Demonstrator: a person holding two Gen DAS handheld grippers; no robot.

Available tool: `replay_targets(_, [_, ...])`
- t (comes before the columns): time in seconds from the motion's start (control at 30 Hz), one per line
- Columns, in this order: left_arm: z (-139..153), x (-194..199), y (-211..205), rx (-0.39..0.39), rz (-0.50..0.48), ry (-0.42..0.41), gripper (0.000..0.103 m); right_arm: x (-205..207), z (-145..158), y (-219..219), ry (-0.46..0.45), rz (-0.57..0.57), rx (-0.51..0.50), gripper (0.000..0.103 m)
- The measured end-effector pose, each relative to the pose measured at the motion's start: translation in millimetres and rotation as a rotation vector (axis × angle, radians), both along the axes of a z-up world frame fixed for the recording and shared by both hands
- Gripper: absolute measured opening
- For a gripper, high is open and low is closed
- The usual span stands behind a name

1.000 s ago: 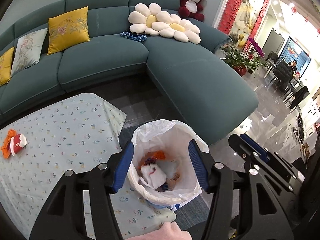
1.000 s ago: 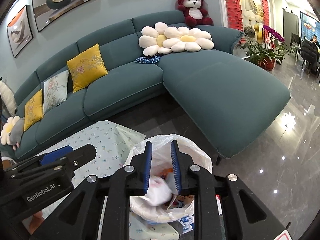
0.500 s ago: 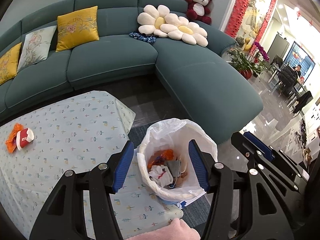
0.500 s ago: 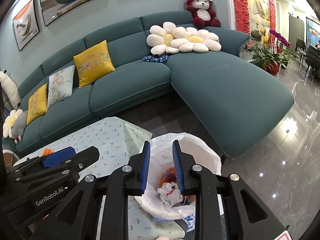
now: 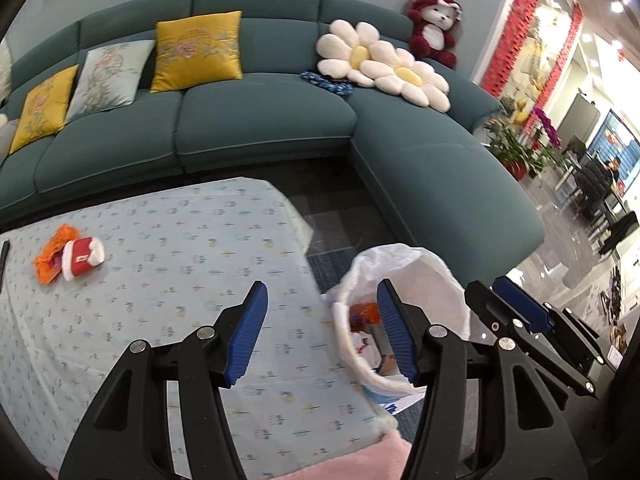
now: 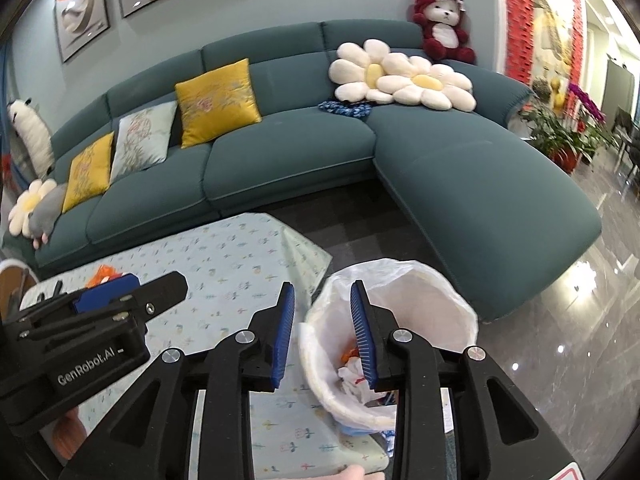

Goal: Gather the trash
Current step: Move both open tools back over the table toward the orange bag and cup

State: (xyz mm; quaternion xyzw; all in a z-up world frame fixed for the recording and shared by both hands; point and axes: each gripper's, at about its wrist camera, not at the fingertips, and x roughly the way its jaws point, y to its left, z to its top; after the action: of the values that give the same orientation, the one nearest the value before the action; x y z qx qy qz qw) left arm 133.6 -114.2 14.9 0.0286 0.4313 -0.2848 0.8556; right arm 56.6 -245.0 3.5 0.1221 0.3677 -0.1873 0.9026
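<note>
Trash lies in two places: crumpled white and orange scraps sit inside the bin (image 5: 404,312), lined with a white bag, and a red-and-white wrapper (image 5: 82,258) rests on an orange scrap (image 5: 50,256) on the worktop (image 5: 160,280), well to the left of and beyond the left hand-held gripper (image 5: 320,312). That gripper hangs released, its blue pads wide apart with nothing between them; its left pad is over the patterned cloth, its right pad in front of the bin's near rim. The right hand-held gripper (image 6: 322,316) has just been opening and is released as well, nothing between its pads; the bin (image 6: 420,300) sits just ahead of it and slightly to the right, with its right pad overlapping the bag's mouth in the right wrist view. In the left wrist view the right gripper appears close by at the right edge. The bin stands on the floor against the worktop's right corner. Beyond both grippers a teal sofa (image 6: 288,160) carries yellow cushions, flower pillows and a red plush bear. A pink sleeve (image 5: 360,460) shows at the bottom edge below the left gripper.
</note>
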Motion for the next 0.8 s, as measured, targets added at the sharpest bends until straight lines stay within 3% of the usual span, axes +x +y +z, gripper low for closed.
replay_targets(0.4, [-18.7,36.4,98.7,0.004,0.153,0.025,0.054,50.6,-11.2,92.0,0.053,0.145,-0.012,0.031])
replay_targets(0.53, [-25.9,49.0,134.5,0.011,0.207,0.033,0.054,68.8,-15.2,122.0,0.065,0.185,-0.017,0.038])
replay_targets(0.8, [-42.1,72.3,200.0,0.016,0.304,0.059,0.054,100.3,-29.0,183.0,0.101,0.271,-0.010,0.039])
